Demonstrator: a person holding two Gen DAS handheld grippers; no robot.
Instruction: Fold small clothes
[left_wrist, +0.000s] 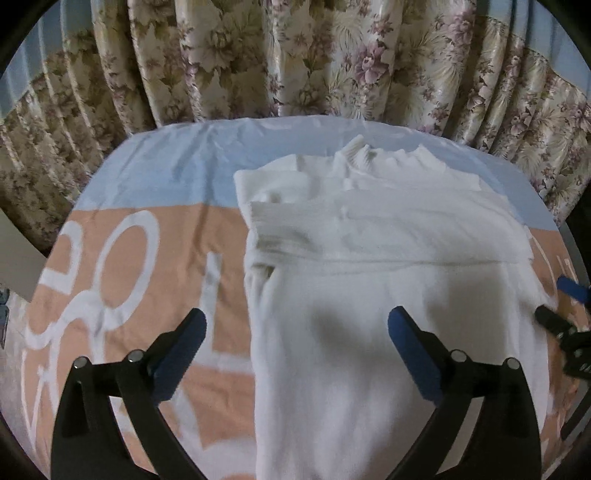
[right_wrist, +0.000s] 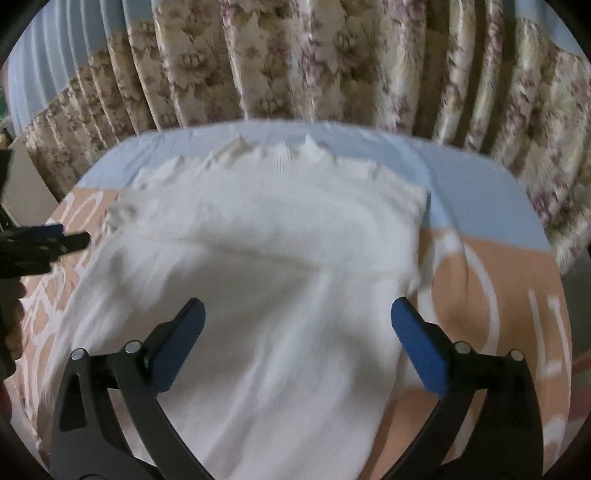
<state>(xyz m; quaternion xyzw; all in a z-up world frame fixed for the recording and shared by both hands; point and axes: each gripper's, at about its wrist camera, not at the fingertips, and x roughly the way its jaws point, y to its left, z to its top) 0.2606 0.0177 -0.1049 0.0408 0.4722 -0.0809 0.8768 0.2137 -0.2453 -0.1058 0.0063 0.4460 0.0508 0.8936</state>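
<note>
lay folded at frame centre on the peach-and-blue printed cloth over the table: white knitted garment. hung above it, jaws spread wide and empty: left gripper, right gripper.

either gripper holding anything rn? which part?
Nothing held. Left gripper and right gripper are both open above the white garment, pads clear of it.

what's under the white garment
The white garment lies on a peach and blue printed cloth with white lettering. Whatever the cloth's print shows beneath the garment is covered.
</note>
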